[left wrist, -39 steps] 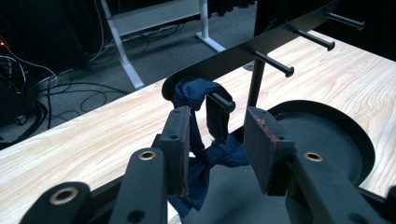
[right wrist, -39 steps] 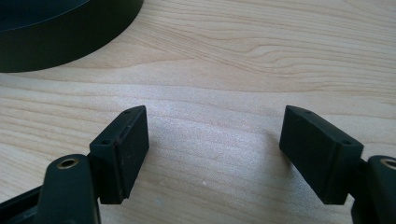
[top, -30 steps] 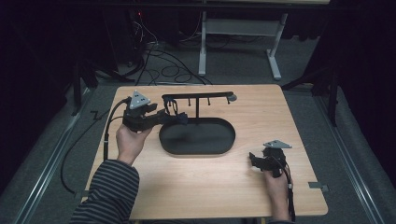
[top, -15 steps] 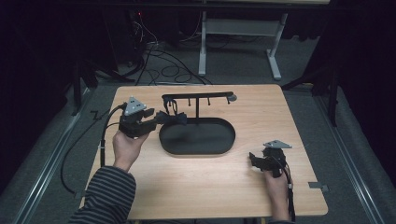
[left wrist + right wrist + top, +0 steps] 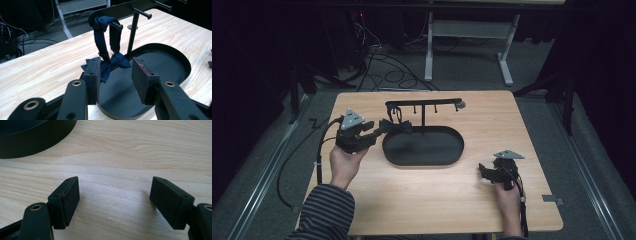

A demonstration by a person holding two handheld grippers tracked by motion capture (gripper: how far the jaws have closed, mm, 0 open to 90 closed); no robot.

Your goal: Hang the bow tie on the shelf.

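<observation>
My left gripper [image 5: 116,82] has its jaws apart, the navy bow tie [image 5: 110,63] just ahead at twelve o'clock, hanging from the rack [image 5: 132,35] peg over the black tray [image 5: 452,155]. My right gripper [image 5: 115,202], jaws apart, rests on the bench [image 5: 422,200].

Your left gripper [image 5: 379,131] points rightward, jaws parted with nothing pressed between them. Your right gripper [image 5: 484,172] rests low, pointing left, its jaws spread wide.

Saw a pale wooden table [image 5: 437,200] under the left claw [image 5: 379,130] and the right claw [image 5: 484,172]; far beyond the left claw, noted tangled black cables [image 5: 384,65] and a white desk frame [image 5: 428,55] on grey floor [image 5: 537,75].
</observation>
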